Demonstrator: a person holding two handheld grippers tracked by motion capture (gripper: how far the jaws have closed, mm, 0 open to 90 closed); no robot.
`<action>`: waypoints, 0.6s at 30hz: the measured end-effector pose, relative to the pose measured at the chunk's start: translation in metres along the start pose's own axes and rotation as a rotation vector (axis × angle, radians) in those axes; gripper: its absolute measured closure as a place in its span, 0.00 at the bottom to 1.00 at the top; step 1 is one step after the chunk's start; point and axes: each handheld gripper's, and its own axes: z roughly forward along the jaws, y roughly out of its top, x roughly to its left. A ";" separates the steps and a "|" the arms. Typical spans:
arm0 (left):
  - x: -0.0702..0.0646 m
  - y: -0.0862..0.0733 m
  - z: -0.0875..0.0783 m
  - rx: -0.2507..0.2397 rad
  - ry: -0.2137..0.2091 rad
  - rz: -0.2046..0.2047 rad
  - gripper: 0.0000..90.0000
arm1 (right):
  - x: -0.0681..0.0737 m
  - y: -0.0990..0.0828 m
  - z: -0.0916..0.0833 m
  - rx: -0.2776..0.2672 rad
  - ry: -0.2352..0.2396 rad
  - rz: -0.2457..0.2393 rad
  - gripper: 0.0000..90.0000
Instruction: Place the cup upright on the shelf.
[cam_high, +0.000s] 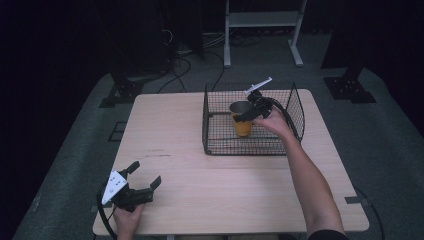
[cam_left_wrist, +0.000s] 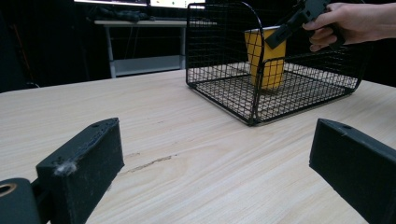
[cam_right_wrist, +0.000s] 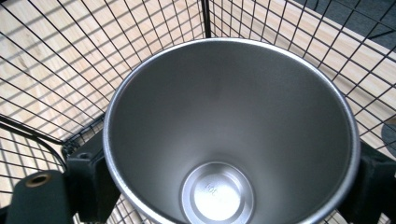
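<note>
Right gripper (cam_high: 248, 114) clamps orange cup (cam_high: 242, 125) inside wire basket (cam_high: 295, 107), upper centre; steel interior seen in right gripper view; left gripper (cam_high: 145, 179), fingers (cam_left_wrist: 84, 163) spread, lower left on desk (cam_high: 200, 185).

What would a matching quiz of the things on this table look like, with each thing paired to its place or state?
Things:
1. cup
2. wire basket
3. left gripper
4. right gripper

Places or states:
A. black mesh, sitting on the far half of the table
B. jaws wide apart near the table's near left corner
C. yellow outside, metal inside, upright in the basket
D. jaws on either side of the cup

Pairs: 1-C, 2-A, 3-B, 4-D
</note>
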 end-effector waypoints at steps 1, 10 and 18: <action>0.000 0.000 0.000 0.000 0.000 0.000 0.02 | 0.000 0.000 0.000 0.006 -0.008 -0.006 0.13; -0.001 0.000 0.000 0.001 0.000 0.001 0.02 | -0.002 -0.005 -0.001 0.007 -0.030 -0.004 0.13; -0.001 0.000 0.001 0.003 -0.001 0.002 0.02 | -0.003 -0.009 -0.004 0.015 -0.042 -0.007 0.12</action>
